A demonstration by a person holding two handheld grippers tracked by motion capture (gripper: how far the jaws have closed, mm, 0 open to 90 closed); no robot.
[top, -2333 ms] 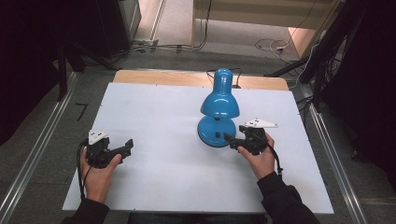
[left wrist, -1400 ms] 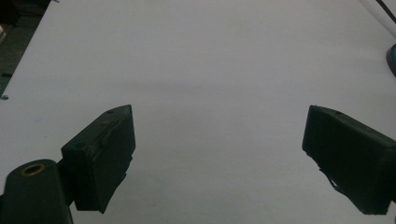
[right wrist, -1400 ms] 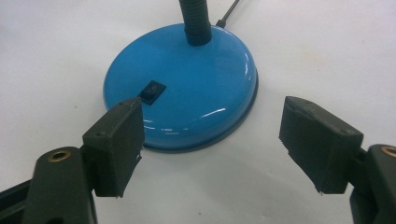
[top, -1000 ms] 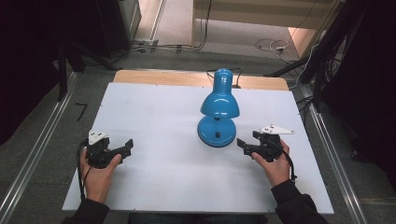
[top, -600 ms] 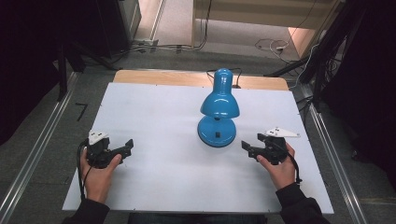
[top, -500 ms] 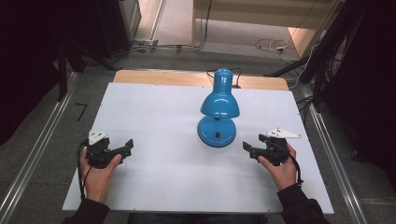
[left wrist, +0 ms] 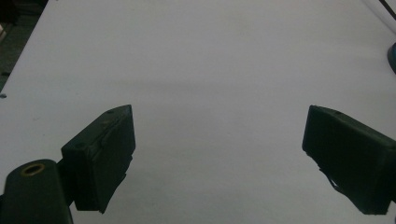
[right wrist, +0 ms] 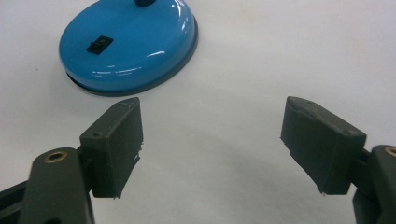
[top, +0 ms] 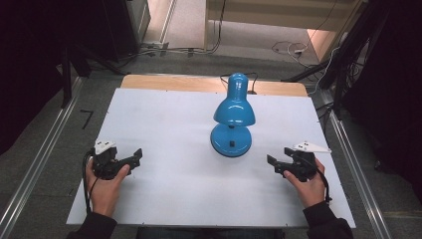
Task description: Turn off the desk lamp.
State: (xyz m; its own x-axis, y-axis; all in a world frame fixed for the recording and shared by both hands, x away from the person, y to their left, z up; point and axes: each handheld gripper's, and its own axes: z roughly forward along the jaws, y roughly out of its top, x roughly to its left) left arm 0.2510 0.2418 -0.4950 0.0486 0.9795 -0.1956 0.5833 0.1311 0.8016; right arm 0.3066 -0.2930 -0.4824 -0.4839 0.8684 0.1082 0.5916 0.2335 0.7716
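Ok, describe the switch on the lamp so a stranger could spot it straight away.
Start at the white table and find the blue desk lamp standing right of its middle. Look down to its round glossy base. The switch is the small black rectangle on top of that base, the one dark mark on the blue.

Right gripper (right wrist: pixel 212 147): two black jaws spread wide apart, nothing between them, above the white table surface (right wrist: pixel 280 51). Blue lamp base (right wrist: pixel 128 44): round, glossy, dark-rimmed, with a small black switch (right wrist: pixel 99 45) on top; it sits flat beyond the jaw at the view's left, apart from it.
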